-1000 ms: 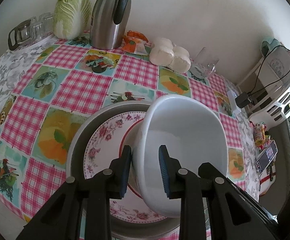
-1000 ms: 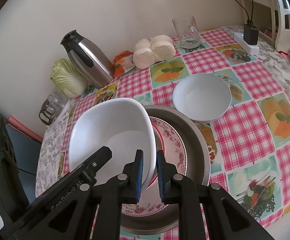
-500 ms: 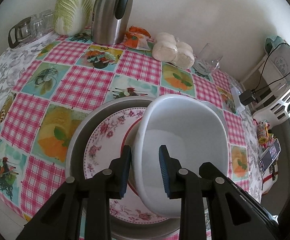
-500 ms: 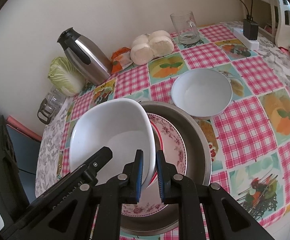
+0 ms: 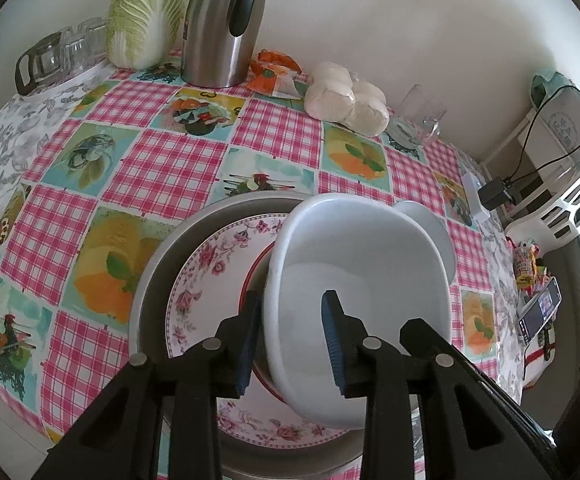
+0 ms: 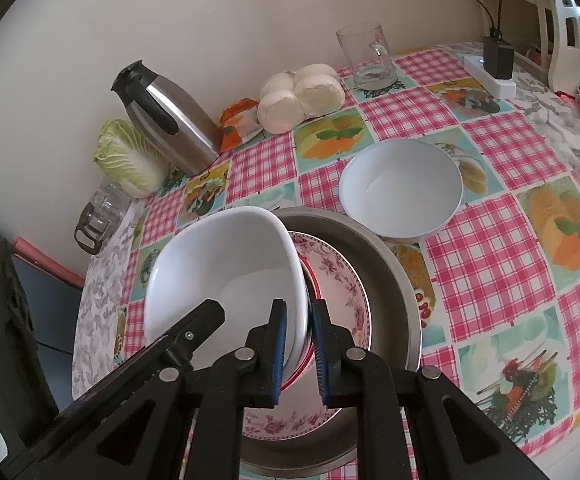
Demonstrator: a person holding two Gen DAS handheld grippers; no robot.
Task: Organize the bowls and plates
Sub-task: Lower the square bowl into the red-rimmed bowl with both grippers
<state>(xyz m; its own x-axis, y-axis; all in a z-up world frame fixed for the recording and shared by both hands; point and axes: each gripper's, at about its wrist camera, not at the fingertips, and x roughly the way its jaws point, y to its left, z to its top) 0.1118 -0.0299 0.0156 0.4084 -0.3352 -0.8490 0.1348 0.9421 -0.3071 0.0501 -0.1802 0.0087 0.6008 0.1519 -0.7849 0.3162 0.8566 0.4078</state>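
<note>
Two tongs meet on one square white bowl (image 5: 360,276): the right tongs (image 6: 298,354) are clamped on its rim, one blue pad inside and one outside, while the left tongs (image 5: 290,342) straddle the opposite wall with their pads apart and a gap showing on each side. That bowl sits tilted over a red-rimmed dish (image 6: 312,280), which lies on a floral plate (image 5: 209,268), and the plate rests inside a wide grey metal pan (image 6: 386,276) on the desk (image 5: 161,168), covered with a pink checked cloth. Just beyond the pan stands a round white bowl (image 6: 401,186), upright and touching nothing but the cloth. Farther back, along the wall, stand a steel thermos jug (image 5: 223,24), a napa cabbage (image 5: 143,18), an orange snack packet (image 5: 275,74), a bag of white buns (image 5: 346,98) and a glass mug (image 6: 366,56)
</note>
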